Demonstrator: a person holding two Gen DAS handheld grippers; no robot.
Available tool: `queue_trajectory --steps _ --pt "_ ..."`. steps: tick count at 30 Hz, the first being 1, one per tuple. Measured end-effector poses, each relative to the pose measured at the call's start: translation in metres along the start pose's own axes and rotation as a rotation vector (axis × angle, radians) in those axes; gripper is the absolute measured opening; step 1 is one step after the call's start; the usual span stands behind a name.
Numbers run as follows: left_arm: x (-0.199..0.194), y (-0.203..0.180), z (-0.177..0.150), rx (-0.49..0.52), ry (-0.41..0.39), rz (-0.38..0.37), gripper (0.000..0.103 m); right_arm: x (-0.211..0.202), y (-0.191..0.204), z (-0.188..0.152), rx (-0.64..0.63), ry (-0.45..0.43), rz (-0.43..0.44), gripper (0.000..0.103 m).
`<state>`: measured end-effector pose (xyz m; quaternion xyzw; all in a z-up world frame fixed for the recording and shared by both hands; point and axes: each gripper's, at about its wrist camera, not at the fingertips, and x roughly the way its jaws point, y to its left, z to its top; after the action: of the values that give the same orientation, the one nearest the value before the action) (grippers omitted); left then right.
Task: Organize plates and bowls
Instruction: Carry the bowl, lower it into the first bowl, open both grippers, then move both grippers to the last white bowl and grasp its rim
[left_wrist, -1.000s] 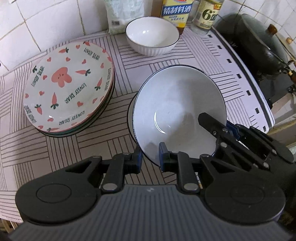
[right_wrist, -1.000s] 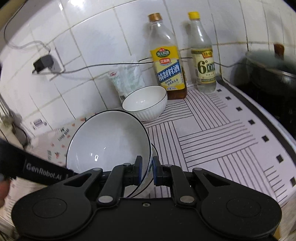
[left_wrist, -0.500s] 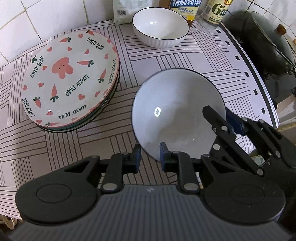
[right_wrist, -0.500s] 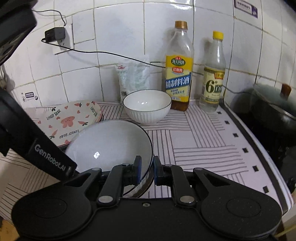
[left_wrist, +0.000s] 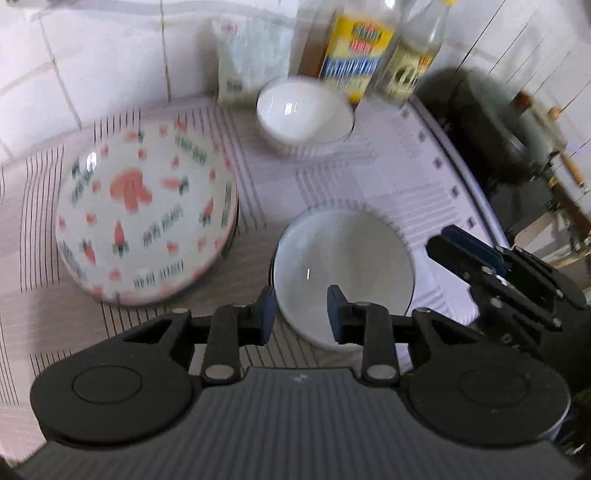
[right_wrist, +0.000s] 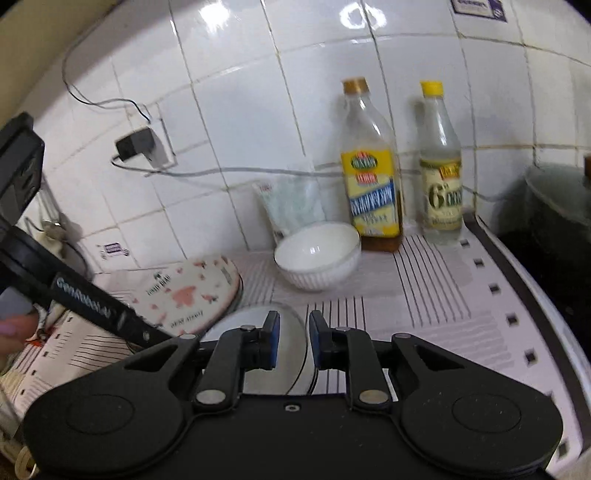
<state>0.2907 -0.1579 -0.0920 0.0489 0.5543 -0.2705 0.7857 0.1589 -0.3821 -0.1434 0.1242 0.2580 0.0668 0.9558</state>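
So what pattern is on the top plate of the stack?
White top plate with pink bears, hearts, carrots and dark lettering; clearest in the left wrist view.

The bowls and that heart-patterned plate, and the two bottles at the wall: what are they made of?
The near bowl and far bowl look like glazed white ceramic: glossy highlights, a thin dark rim line. The heart-patterned plate seems glazed ceramic too, or possibly melamine. The brown-capped bottle and yellow-capped bottle are see-through, either glass or clear plastic.
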Motion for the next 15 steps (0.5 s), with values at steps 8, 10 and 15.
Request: queue_trajectory --steps 8,10,15 --pt "-0.004 0.013 0.038 0.016 -0.082 -0.039 0.032 0.003 -0.001 0.057 -0.126 -0.025 0.089 0.042" --pt "-0.002 0.015 0.049 0.024 -0.115 -0.011 0.037 0.024 -0.015 0.062 -0.099 0.016 0.088 0.043" --pt "0.017 0.016 0.078 0.006 -0.154 0.038 0.055 0.071 -0.048 0.08 0.054 0.117 0.08 0.062"
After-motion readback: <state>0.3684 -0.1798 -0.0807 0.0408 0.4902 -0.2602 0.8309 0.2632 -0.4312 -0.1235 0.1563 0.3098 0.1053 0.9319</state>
